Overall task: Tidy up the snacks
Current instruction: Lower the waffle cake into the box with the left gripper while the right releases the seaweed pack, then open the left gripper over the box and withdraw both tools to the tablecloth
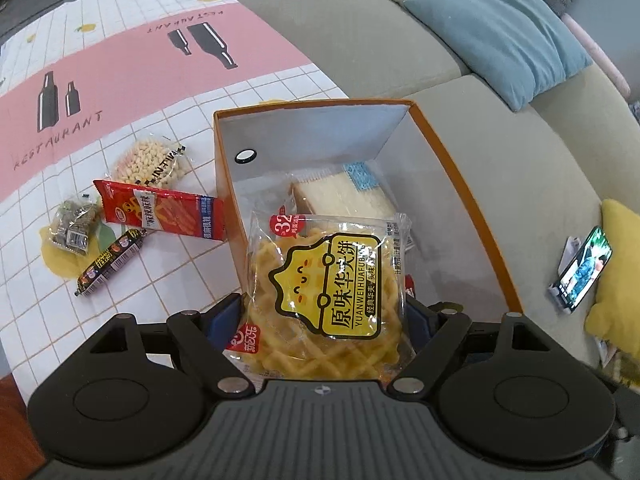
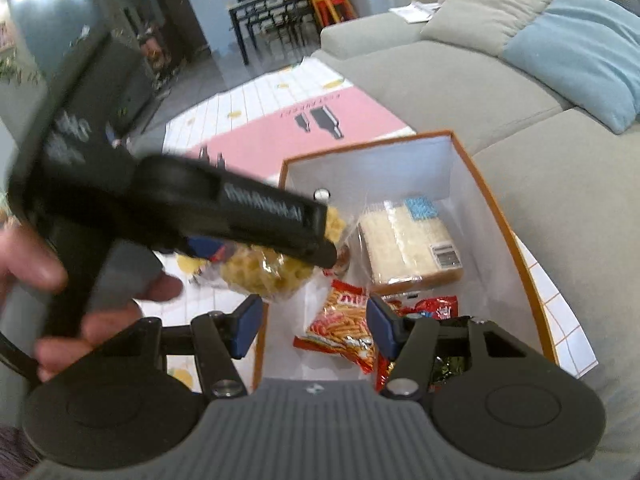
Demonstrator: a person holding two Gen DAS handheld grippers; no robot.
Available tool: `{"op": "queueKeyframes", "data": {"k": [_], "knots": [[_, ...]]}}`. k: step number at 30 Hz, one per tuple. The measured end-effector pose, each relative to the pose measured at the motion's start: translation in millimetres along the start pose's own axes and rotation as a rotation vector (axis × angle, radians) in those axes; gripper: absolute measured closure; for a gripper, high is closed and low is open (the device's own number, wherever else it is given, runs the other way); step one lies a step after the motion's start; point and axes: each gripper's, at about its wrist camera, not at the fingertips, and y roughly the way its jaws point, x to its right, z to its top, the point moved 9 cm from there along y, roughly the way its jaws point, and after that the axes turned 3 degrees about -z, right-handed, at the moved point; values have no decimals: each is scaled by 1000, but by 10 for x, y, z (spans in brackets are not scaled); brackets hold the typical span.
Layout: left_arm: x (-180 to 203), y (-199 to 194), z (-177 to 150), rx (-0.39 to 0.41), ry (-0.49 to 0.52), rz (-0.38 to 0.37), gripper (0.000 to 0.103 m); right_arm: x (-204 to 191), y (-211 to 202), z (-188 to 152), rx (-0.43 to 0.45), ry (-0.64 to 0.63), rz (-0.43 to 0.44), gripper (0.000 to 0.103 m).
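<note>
Over the orange box (image 1: 472,200) my left gripper (image 1: 324,312) clamps a clear waffle packet (image 1: 324,280) labelled "YUANWEIHUAFUBING"; my right gripper (image 2: 312,320) gapes wide, holding nothing.

The left gripper (image 1: 324,312) has its fingers clamped on something between them. The right gripper (image 2: 314,320) has its fingers spread apart. A bare hand (image 2: 60,304) grips the left handle.

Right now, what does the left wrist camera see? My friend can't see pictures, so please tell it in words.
The left gripper holds a packaged waffle snack over an open orange box that already holds a wrapped sandwich. To the box's left, four more snack packets lie on a checked tablecloth.
</note>
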Motion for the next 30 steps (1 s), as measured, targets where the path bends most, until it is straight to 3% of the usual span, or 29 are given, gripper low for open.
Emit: {"op": "queueKeyframes", "data": {"k": [7, 9, 10, 13, 17, 22, 30], "knots": [[17, 14, -40, -29, -21, -60, 9, 95, 182, -13, -2, 136, 13, 60], [29, 10, -46, -31, -18, -71, 9, 99, 225, -24, -4, 155, 17, 69], [42, 7, -44, -31, -14, -77, 10, 96, 245, -27, -5, 156, 13, 84], [58, -20, -34, -26, -4, -85, 10, 98, 271, -23, 3, 135, -34, 93], [54, -80, -14, -20, 7, -105, 15, 162, 283, -27, 2, 111, -68, 97], [-16, -305, 39, 39, 12, -123, 15, 240, 364, -139, -78, 62, -115, 98], [-311, -535, -125, 64, 48, -64, 15, 272, 368, -398, -227, -7, -139, 102]]}}
